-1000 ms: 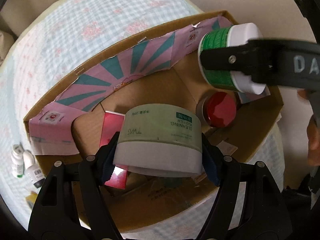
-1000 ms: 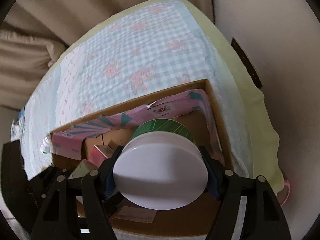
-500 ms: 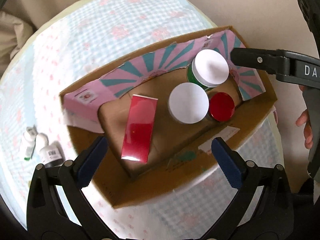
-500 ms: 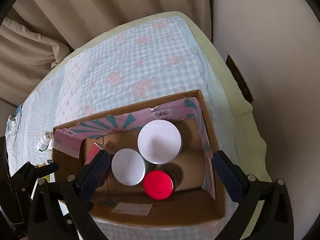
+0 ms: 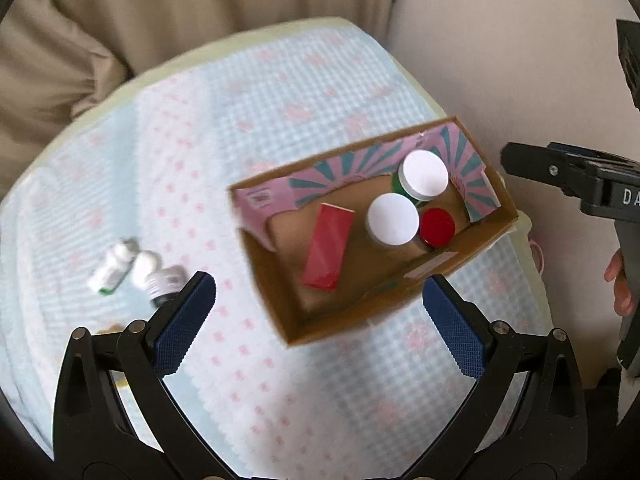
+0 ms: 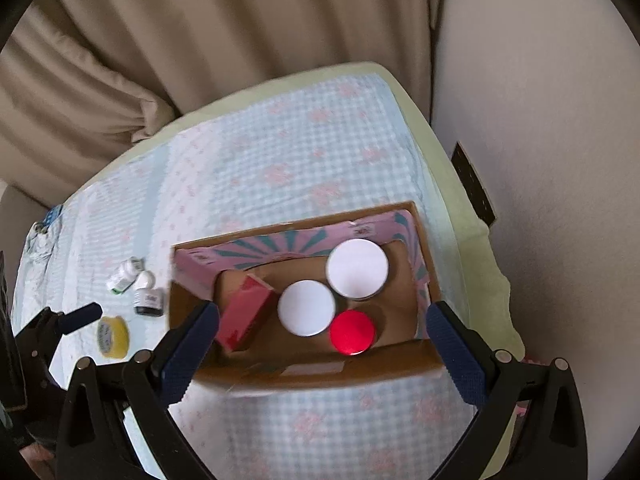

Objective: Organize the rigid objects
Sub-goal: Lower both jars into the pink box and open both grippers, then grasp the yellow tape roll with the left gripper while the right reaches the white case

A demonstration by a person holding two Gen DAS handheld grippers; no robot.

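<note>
A cardboard box (image 5: pixel 384 304) (image 6: pixel 320 376) stands on the checked cloth. It holds a green jar with a white lid (image 5: pixel 425 173) (image 6: pixel 357 267), a pale jar with a white lid (image 5: pixel 393 219) (image 6: pixel 306 308), a red-lidded jar (image 5: pixel 437 222) (image 6: pixel 353 332) and a red carton (image 5: pixel 328 253) (image 6: pixel 243 320). My left gripper (image 5: pixel 320 322) is open and empty, high above the box's near left corner. My right gripper (image 6: pixel 320 344) is open and empty above the box's near wall.
Two small white bottles (image 5: pixel 116 266) (image 5: pixel 160 276) lie on the cloth left of the box; they also show in the right wrist view (image 6: pixel 126 274) (image 6: pixel 148 296). A yellow tape roll (image 6: pixel 113 336) lies nearer. Beige curtains hang behind; a wall stands on the right.
Both grippers let go of their jars in the box, opened and rose away from it. The left gripper has also drifted left, bringing the bottles into view.
</note>
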